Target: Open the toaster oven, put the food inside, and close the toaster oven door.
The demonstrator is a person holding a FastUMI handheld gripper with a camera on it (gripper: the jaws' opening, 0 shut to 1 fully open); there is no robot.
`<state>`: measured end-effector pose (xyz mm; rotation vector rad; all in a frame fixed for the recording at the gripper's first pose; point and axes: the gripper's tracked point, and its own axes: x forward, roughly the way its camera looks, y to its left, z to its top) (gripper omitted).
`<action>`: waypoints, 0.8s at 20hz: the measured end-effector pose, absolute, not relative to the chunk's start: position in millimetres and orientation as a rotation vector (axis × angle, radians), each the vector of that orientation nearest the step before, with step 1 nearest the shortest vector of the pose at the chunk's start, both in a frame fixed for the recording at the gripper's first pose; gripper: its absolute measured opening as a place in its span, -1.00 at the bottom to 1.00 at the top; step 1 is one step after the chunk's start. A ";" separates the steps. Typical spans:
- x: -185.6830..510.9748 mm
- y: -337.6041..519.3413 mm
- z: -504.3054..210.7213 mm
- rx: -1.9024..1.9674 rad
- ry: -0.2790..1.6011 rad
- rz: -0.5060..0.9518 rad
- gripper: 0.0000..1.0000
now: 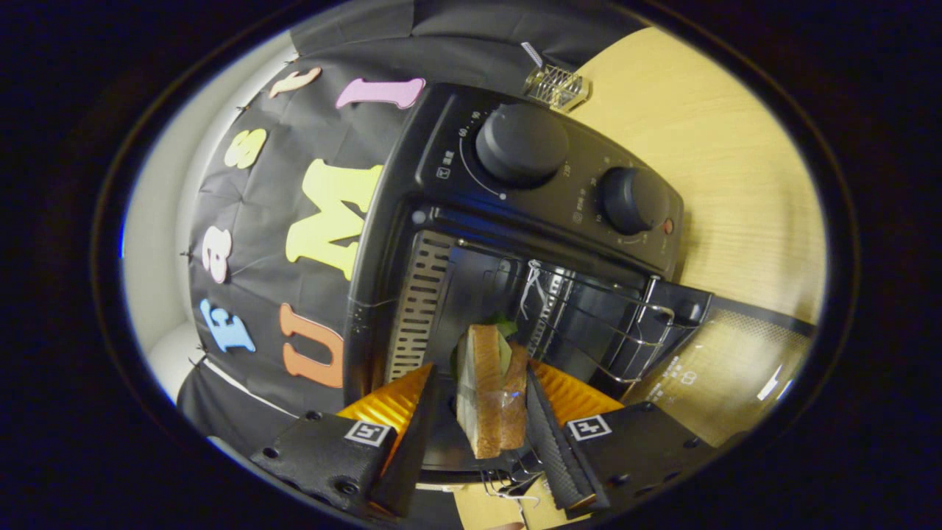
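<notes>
The black toaster oven (515,221) stands with its door (728,361) swung fully open; two knobs (521,143) sit on its control panel. The view is rolled on its side. A sandwich (489,390) of toasted bread with green filling lies between my fingers at the mouth of the oven cavity, beside the wire rack (596,324). My gripper (480,368) reaches into the opening. One finger (548,434) lies against the sandwich's bread. A narrow dark gap separates the other finger (412,427) from it. The jaws stand slightly wider than the sandwich.
The oven sits on a light wooden table (706,147). A small clear ribbed object (557,86) lies on the table behind the oven. The black cloth wall (294,221) runs along the oven's far side. Metal clips (508,487) show near the finger bases.
</notes>
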<state>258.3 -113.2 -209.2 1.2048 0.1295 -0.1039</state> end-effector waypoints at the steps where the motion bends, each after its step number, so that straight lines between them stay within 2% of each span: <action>1: 255.6 -113.6 -208.9 1.191 0.136 -0.107 0.50; 5: 245.9 -116.5 -211.5 0.999 0.183 -0.164 0.70; 7: 243.2 -111.3 -218.2 0.881 0.212 -0.164 1.00; 14: 235.5 -98.6 -206.2 0.606 0.199 -0.114 1.00; 16: 237.0 -93.0 -215.2 0.450 0.270 -0.125 1.00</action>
